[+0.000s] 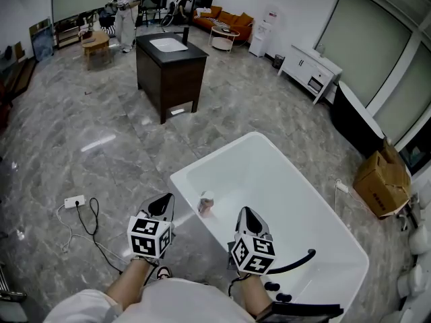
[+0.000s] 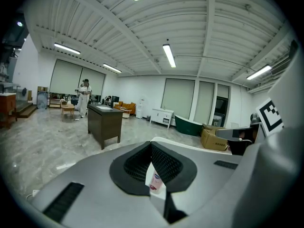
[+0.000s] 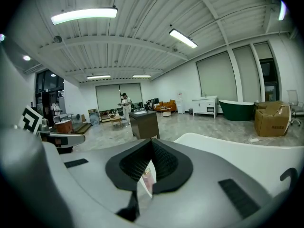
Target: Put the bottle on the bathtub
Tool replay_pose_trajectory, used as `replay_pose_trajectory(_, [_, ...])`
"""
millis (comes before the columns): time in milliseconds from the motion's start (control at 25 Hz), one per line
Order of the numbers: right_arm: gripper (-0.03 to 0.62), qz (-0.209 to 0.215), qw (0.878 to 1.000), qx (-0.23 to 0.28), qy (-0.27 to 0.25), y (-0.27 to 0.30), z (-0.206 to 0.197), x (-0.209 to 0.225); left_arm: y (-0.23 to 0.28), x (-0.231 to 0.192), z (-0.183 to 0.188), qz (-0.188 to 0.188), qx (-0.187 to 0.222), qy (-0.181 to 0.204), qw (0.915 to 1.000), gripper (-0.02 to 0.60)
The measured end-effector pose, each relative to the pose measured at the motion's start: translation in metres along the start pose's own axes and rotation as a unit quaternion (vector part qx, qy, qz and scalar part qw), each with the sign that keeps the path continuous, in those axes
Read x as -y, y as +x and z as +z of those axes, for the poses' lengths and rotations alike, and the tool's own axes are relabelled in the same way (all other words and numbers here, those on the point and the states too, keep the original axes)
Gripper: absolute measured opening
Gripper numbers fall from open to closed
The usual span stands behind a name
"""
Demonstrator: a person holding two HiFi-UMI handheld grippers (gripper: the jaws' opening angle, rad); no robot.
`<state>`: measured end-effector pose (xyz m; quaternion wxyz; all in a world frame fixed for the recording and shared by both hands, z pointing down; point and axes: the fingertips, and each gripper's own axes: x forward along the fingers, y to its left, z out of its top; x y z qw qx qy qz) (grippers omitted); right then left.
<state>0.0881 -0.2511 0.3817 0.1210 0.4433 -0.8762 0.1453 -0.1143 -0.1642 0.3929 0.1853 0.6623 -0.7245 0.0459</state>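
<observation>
A small white bottle [image 1: 206, 202] with a pink label stands upright on the near left rim of the white bathtub [image 1: 283, 180]. My left gripper [image 1: 163, 204] hovers just left of the bottle, jaws together and empty. To the bottle's right, over the tub's edge, my right gripper [image 1: 244, 214] is shut too, with nothing in it. In the left gripper view the bottle [image 2: 155, 182] shows through the slit below the touching fingertips of the left gripper [image 2: 151, 146]. In the right gripper view the bottle [image 3: 146, 178] shows below the right gripper [image 3: 152, 142], with the bathtub [image 3: 237, 146] on the right.
A dark vanity cabinet [image 1: 172, 69] with a sink stands ahead on the marble floor. A power strip with its cable [image 1: 74, 200] lies at the left. A cardboard box [image 1: 382, 177] sits right of the tub. A black hose [image 1: 296, 261] lies at the tub's near end. A person [image 1: 126, 5] stands far off.
</observation>
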Motion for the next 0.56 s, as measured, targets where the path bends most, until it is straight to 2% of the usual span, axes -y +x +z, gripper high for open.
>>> replay_pose_trajectory(560, [0.026,-0.002,1.0,-0.01,0.0,-0.005,-0.013,0.003,-0.002,0.006,-0.014,0.0,-0.012,0.002,0.9999,0.016])
